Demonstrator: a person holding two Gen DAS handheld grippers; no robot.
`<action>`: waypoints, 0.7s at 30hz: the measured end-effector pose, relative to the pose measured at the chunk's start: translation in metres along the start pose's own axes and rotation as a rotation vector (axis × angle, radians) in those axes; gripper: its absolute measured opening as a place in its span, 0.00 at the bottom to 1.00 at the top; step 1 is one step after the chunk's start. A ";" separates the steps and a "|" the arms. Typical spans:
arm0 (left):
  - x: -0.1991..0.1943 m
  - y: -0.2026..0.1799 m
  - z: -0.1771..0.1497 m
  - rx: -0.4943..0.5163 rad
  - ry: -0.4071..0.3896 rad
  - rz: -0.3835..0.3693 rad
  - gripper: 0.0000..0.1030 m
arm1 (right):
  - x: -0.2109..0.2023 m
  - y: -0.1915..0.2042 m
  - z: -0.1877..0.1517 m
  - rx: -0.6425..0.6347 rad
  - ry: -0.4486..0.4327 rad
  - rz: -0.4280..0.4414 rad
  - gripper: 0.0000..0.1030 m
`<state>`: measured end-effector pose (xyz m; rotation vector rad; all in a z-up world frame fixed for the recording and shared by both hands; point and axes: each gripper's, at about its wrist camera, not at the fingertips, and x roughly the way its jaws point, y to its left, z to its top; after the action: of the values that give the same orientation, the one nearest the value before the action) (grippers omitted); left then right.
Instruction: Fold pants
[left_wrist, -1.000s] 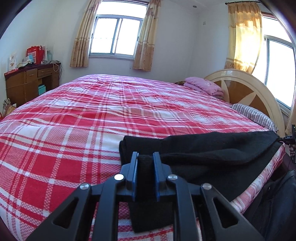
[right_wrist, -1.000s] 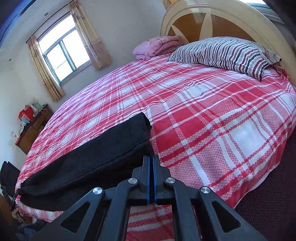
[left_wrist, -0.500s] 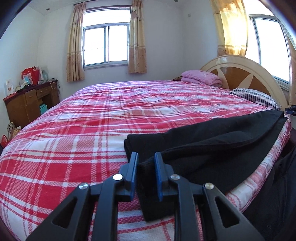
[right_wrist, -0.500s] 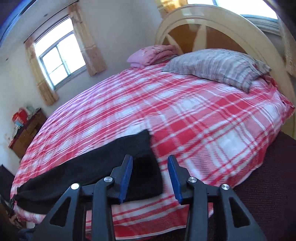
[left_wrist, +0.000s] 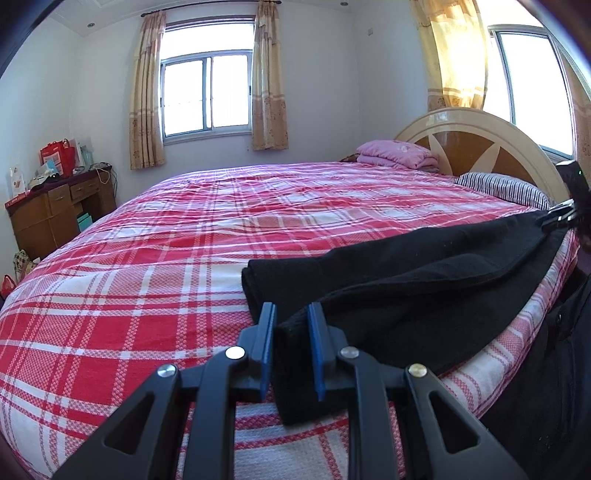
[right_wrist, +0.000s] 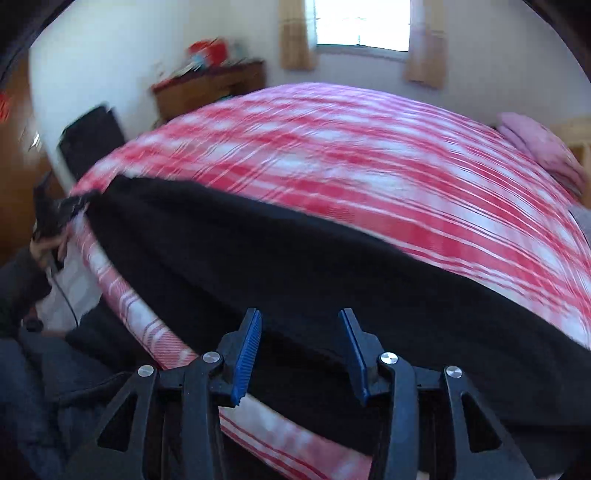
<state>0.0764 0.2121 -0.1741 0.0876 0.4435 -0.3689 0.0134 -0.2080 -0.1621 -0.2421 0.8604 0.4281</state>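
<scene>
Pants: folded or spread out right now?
Folded lengthwise: the black pants lie as one long doubled strip along the bed's near edge, layers stacked, not yet folded across.

Right wrist view smeared by motion: plaid bedspread (right_wrist: 369, 177) and desk (right_wrist: 210, 88) blurred.

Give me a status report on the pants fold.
Left claw clamped on black pants. Right claw open, opening further, over pants. Bed unobstructed.

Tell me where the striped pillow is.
In the left wrist view, the striped pillow lies at the far right of the bed, against the headboard, right of the folded pink blanket.
</scene>
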 end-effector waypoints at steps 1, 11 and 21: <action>0.000 -0.001 0.000 0.010 -0.001 0.005 0.19 | 0.009 0.008 0.002 -0.032 0.010 -0.002 0.44; 0.001 -0.012 0.014 0.080 -0.029 0.071 0.14 | 0.065 0.060 0.006 -0.267 0.127 -0.041 0.42; -0.015 0.001 0.037 0.135 -0.116 0.101 0.11 | 0.008 0.073 0.029 -0.256 0.017 0.032 0.03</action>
<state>0.0791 0.2120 -0.1347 0.2177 0.2979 -0.3026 0.0045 -0.1306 -0.1528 -0.4685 0.8261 0.5671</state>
